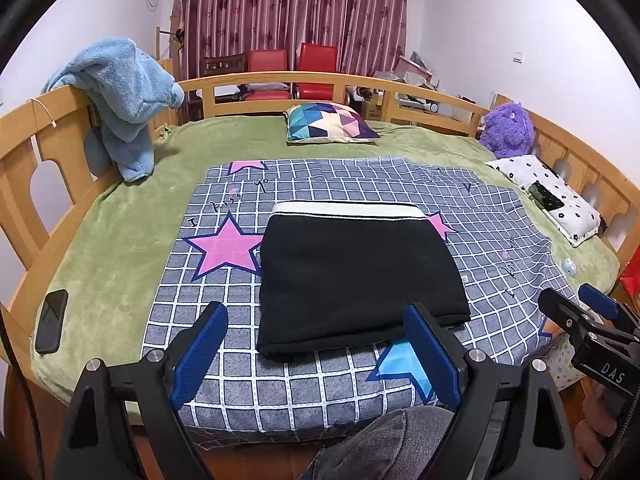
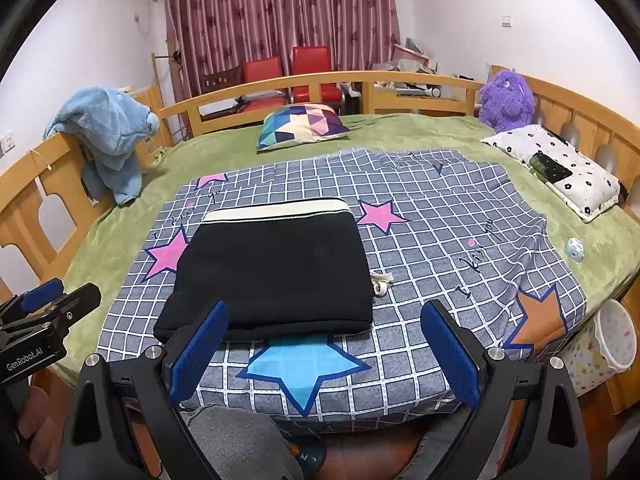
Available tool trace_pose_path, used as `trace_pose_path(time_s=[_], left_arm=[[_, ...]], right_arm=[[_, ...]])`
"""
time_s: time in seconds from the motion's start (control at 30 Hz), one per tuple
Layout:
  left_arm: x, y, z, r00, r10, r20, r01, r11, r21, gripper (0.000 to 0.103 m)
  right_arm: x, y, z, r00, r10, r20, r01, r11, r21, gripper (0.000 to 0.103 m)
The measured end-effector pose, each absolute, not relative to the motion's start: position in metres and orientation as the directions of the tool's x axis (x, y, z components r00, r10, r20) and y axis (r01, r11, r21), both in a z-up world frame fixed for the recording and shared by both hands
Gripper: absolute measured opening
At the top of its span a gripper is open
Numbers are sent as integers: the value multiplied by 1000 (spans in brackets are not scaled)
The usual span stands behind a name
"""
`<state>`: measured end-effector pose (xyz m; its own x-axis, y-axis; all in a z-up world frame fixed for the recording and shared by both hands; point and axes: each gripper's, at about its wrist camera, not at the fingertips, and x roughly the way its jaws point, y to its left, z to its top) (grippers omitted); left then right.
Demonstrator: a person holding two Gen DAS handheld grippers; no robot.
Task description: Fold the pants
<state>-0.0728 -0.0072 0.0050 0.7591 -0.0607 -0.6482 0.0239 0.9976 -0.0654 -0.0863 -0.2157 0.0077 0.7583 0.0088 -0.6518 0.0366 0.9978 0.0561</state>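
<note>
Wooden-railed bed [image 1: 280,78] filling both views, green blanket [image 1: 120,216] over it. Checked star-print sheet [image 1: 352,184] spread across the middle. Black pants [image 1: 356,264], folded into a compact rectangle, lying at frame centre on that sheet, pale waistband toward the top of the frame, long axis running left to right.

Left gripper [image 1: 316,356] low in its view, jaws spread wide, nothing between them; near edge of the pants just beyond and between the fingertips, not touched. Right gripper [image 2: 324,356] likewise gaping and empty, pants up and left of it, near corner behind its left finger. Left one apparently the nearer and more squarely lined up. Both tilted down toward the bed. Probably final fold already made. Phone [image 1: 51,320] at lower left.
</note>
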Motion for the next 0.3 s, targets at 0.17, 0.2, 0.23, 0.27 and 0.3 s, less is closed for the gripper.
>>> trace_pose_path(time_s=[0.17, 0.2, 0.23, 0.27, 0.3], left_arm=[[-74, -7, 5, 760, -62, -647, 25, 998, -66, 90], [-74, -7, 5, 760, -62, -647, 25, 998, -66, 90], [-74, -7, 5, 759, -63, -648, 26, 997, -66, 90], [-74, -7, 5, 757, -64, -650, 28, 997, -66, 90], [-74, -8, 5, 755, -63, -652, 28, 998, -65, 90]], right_arm=[[-87, -214, 10, 761, 8, -648, 35, 998, 53, 96], [-87, -214, 10, 761, 10, -648, 34, 998, 55, 96], [-87, -213, 11, 762, 10, -648, 35, 998, 56, 96], [-87, -213, 11, 762, 8, -648, 36, 998, 55, 96], [-87, -213, 11, 762, 9, -647, 35, 998, 55, 96]])
